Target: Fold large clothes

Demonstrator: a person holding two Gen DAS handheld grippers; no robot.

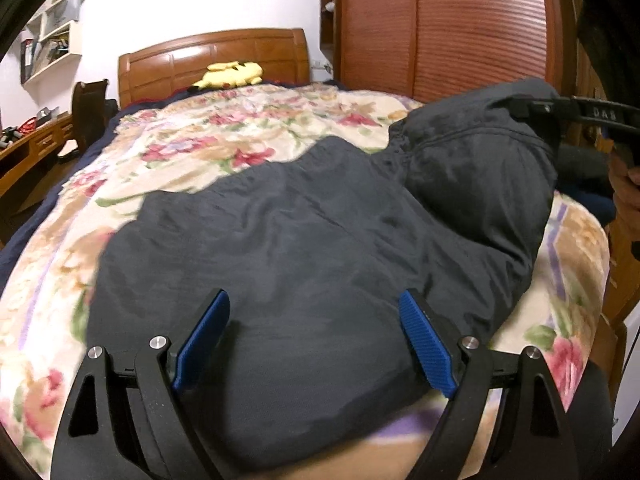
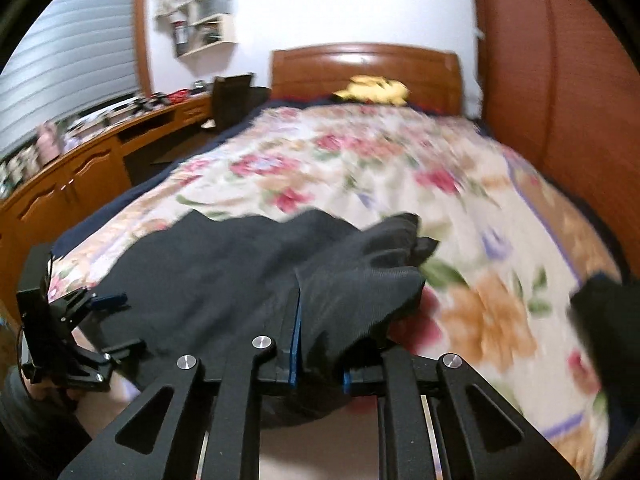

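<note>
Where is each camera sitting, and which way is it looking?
Left wrist: sits on the left gripper, jaws open, low over the dark garment, facing the headboard; the right gripper lifts cloth at the right edge.
Right wrist: sits on the right gripper, jaws shut on the garment, facing the headboard too; the left gripper shows at lower left.
Both share the garment, the floral blanket and the yellow plush toy.

Garment (image 1: 304, 240) lies on the bed's blanket (image 1: 200, 148) — plush toy (image 1: 232, 74) behind, by headboard (image 1: 212, 56).
</note>
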